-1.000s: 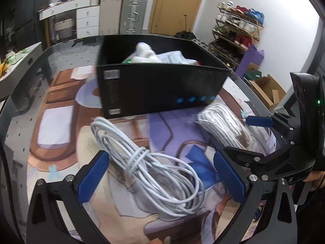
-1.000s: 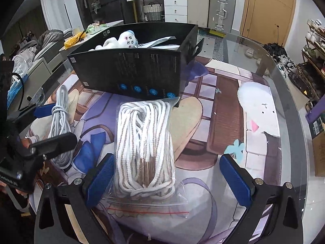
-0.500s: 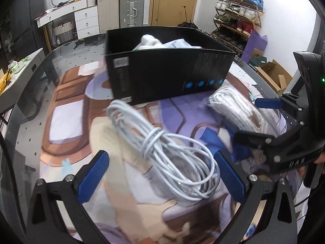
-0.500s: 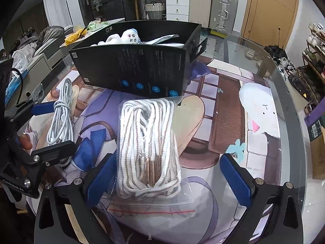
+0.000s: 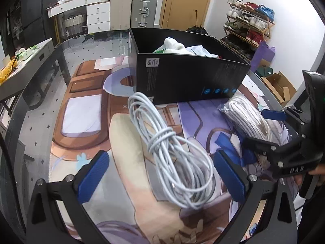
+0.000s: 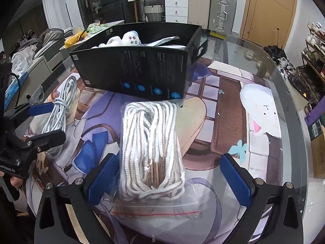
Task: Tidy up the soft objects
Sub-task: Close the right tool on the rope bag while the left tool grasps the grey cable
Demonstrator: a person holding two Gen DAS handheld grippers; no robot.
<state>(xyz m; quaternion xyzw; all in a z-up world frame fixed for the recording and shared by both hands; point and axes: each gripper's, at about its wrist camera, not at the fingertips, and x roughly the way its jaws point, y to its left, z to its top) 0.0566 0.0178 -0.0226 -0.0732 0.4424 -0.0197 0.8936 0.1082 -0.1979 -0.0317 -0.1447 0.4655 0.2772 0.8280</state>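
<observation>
Coiled white cable (image 5: pixel 172 154) lying loose on the printed mat of the glass surface (image 5: pixel 36 109), its far loop just in front of the black box (image 5: pixel 189 79), between the wide-spread, empty jaws of the left gripper (image 5: pixel 162 174). Just to its right, bagged white-and-tan rope (image 6: pixel 152 148) flat on the same mat, near the box's front wall, framed by the right gripper (image 6: pixel 170 179), jaws likewise wide and closed on nothing. Inside the box, a white plush toy (image 6: pixel 128 39) beside some paper.
</observation>
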